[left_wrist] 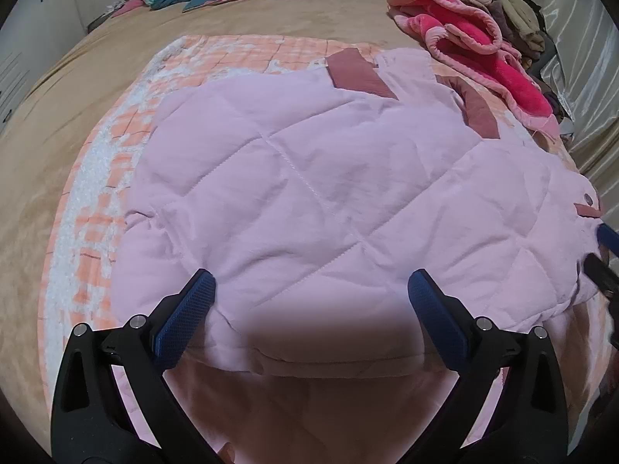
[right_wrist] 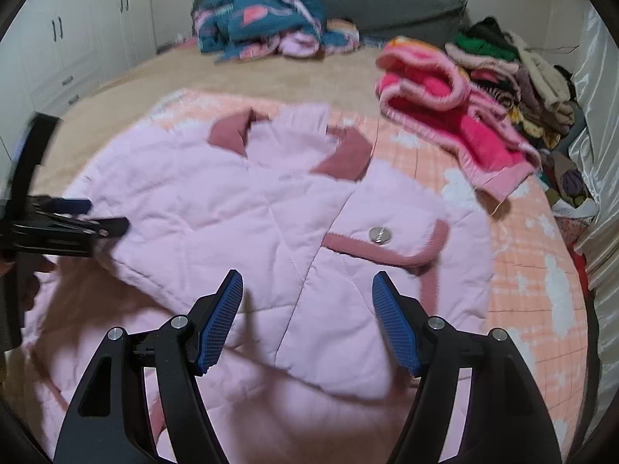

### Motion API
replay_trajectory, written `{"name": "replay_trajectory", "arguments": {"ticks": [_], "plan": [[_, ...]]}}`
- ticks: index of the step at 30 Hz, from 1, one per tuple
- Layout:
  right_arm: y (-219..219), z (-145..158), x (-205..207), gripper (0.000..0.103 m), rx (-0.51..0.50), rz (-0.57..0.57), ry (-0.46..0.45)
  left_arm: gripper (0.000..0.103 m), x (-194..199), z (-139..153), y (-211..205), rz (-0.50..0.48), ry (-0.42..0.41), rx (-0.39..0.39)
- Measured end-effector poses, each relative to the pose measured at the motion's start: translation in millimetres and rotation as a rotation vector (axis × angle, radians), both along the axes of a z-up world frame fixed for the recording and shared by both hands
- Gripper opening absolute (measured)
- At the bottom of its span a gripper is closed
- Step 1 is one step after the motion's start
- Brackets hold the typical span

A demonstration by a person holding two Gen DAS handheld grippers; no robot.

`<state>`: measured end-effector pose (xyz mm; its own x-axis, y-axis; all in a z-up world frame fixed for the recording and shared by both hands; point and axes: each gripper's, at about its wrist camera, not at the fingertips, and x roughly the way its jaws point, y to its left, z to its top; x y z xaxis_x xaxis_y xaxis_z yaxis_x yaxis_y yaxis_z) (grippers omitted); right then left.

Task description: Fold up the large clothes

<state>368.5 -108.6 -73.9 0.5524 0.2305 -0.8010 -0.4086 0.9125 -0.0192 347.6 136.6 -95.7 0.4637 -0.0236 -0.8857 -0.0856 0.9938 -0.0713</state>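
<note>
the jacket (right_wrist: 247, 208) lies flat on a mat (right_wrist: 514, 270) on the bed (right_wrist: 309, 73), directly ahead of both grippers. it is pale pink, puffy, quilted in diamond stitching, with dusty-rose ribbed cuffs (right_wrist: 344, 154) and matching pocket trim. a round metal snap (right_wrist: 380, 234) sits on the pocket flap; its engraving is too small to read. the mat is peach-and-white check with a fuzzy white pattern.

left gripper (left_wrist: 311, 282): jaws spread wide over the jacket's near edge, holding nothing. pads (left_wrist: 185, 317) are blue, cross-hatched rubber on black arms.

right gripper (right_wrist: 307, 282): jaws spread, hovering above the pocket area, empty.

a hot-pink fleece blanket (right_wrist: 448, 116) with pale edging lies beyond the jacket. a pile of folded clothes (right_wrist: 514, 77) sits behind it. a teal floral quilt (right_wrist: 263, 19) is bunched at the grey headboard (right_wrist: 387, 4).
</note>
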Motion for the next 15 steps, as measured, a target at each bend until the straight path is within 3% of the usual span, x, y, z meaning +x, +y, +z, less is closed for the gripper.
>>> {"name": "replay_trajectory", "arguments": {"ticks": [6, 15], "plan": [[1, -40, 36, 0.080, 0.090, -0.071, 0.146, 0.095, 1, -1, 1, -0.003, -0.006, -0.001], [18, -60, 55, 0.089, 0.070, -0.082, 0.170, 0.095, 1, -2, 1, 0.008, -0.030, 0.005]]}}
